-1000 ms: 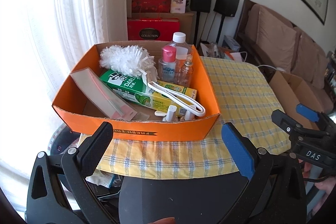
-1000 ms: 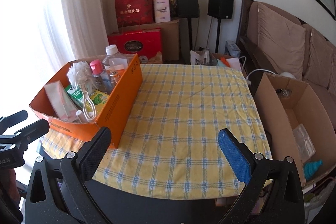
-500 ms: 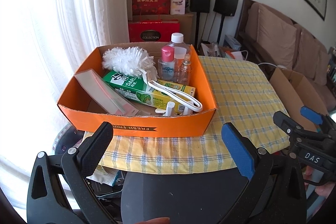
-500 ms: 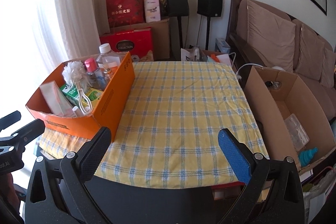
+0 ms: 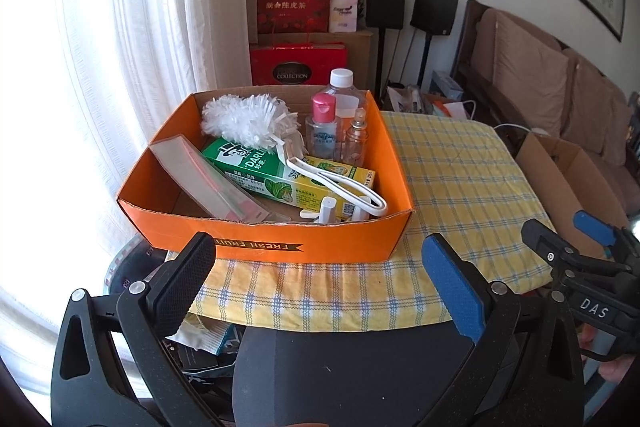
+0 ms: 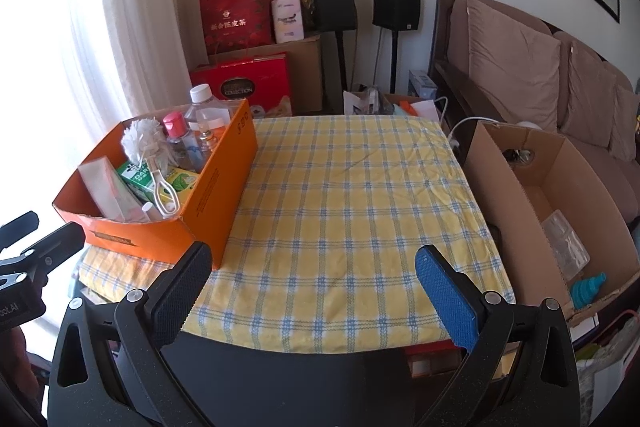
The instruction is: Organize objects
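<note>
Tongs first: the left gripper (image 5: 316, 259) gapes wide and empty just short of the table's near left corner; the right gripper (image 6: 312, 267) gapes wide over the near edge; an orange box (image 6: 224, 179) of bottles, a brush (image 5: 256, 123) and a toothpaste carton (image 5: 280, 175) sits at the checked tablecloth's (image 6: 352, 211) left edge.
</note>
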The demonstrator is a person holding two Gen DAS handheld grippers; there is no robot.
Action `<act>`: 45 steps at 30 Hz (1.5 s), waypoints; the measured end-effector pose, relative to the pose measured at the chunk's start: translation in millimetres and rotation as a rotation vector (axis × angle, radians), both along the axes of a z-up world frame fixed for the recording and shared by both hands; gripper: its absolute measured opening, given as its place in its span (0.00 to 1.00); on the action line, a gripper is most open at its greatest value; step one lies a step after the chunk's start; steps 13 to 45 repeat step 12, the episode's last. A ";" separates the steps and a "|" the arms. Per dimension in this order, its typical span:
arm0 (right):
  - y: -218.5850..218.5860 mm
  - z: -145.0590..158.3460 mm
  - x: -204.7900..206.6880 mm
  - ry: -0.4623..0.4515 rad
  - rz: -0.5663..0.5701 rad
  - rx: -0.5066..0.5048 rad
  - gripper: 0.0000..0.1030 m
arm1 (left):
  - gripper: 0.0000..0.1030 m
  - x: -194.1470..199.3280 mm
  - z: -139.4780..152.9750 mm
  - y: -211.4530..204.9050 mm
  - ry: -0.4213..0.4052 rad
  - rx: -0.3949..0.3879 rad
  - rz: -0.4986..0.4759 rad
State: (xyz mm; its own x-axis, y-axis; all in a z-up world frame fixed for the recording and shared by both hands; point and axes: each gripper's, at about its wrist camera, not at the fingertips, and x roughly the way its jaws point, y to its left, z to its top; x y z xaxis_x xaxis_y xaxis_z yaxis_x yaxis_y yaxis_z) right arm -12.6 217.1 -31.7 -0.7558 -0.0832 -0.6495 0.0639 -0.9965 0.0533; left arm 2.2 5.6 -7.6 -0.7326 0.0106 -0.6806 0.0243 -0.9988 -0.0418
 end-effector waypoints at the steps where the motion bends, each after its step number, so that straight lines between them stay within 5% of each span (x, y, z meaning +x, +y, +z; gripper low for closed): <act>1: -0.1 0.1 0.2 0.001 0.000 0.000 0.99 | 1.00 0.2 0.0 0.2 0.000 0.000 0.000; 45: 1.2 2.3 1.8 0.005 0.002 -0.001 0.99 | 1.00 -0.8 -2.0 0.9 -0.004 -0.008 0.010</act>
